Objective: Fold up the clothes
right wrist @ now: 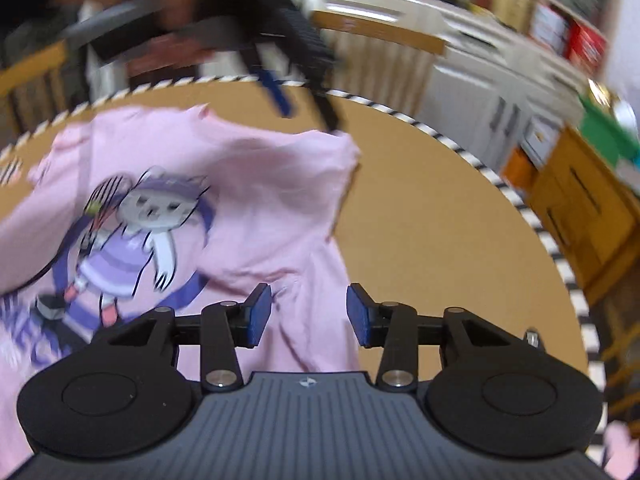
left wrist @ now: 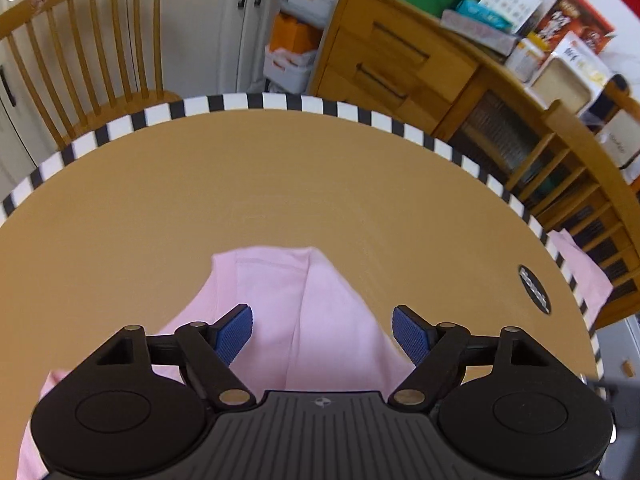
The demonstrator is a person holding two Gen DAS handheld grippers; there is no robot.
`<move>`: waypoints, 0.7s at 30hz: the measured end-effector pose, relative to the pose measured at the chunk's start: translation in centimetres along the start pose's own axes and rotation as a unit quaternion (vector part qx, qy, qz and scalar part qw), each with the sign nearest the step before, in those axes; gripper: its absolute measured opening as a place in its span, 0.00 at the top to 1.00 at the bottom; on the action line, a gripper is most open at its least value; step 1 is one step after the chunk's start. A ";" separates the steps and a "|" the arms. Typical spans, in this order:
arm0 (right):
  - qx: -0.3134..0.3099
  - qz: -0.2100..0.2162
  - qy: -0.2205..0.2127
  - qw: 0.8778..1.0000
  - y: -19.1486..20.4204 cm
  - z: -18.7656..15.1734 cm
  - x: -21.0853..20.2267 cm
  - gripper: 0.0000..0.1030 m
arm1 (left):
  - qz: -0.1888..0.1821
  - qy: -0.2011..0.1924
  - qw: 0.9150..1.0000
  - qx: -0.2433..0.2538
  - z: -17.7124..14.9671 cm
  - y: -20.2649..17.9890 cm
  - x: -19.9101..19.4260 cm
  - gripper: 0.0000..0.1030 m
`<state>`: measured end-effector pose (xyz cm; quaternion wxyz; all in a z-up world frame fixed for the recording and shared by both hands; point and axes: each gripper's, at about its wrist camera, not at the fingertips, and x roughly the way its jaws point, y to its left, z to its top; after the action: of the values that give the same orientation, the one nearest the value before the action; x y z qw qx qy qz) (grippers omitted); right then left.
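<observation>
Pink shirt (left wrist: 280, 320): near part hidden under the left gripper (left wrist: 322, 332) body; lower left cut by the frame edge.
Same shirt, right wrist view: printed cartoon figure (right wrist: 132, 240) blurred, lettering at lower left unreadable and cropped.
Other gripper (right wrist: 296, 100) above the far hem: motion-smeared, finger spacing undeterminable.
Shelf boxes (left wrist: 560, 40): labels too small to read.
</observation>
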<state>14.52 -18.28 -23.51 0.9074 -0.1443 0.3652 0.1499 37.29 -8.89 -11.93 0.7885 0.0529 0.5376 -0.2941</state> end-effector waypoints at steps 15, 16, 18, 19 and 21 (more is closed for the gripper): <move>-0.079 -0.065 0.046 0.994 1.2 -1.1 2.2 0.90 | -0.090 -0.043 0.982 -0.160 0.6 4.1 4.5 0.64; -0.066 -0.069 0.049 0.994 0.8 -1.1 2.2 0.90 | -0.091 -0.057 0.980 -0.168 0.5 4.4 4.4 0.67; -0.045 -0.077 0.055 0.995 0.2 -1.2 2.2 0.90 | -0.083 -0.065 0.978 -0.179 -0.2 5.3 3.7 0.69; -0.041 -0.081 0.058 0.994 0.1 -1.2 2.3 0.90 | -0.081 -0.063 0.978 -0.181 -0.3 5.6 3.7 0.69; -0.040 -0.086 0.060 0.994 0.0 -1.4 2.3 0.90 | -0.076 -0.067 0.978 -0.181 -0.6 5.7 3.6 0.69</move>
<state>15.20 -18.48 -26.10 0.8868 -0.2199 0.3991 0.0765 40.69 -5.42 -16.68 0.7944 -0.1521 0.5304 -0.2539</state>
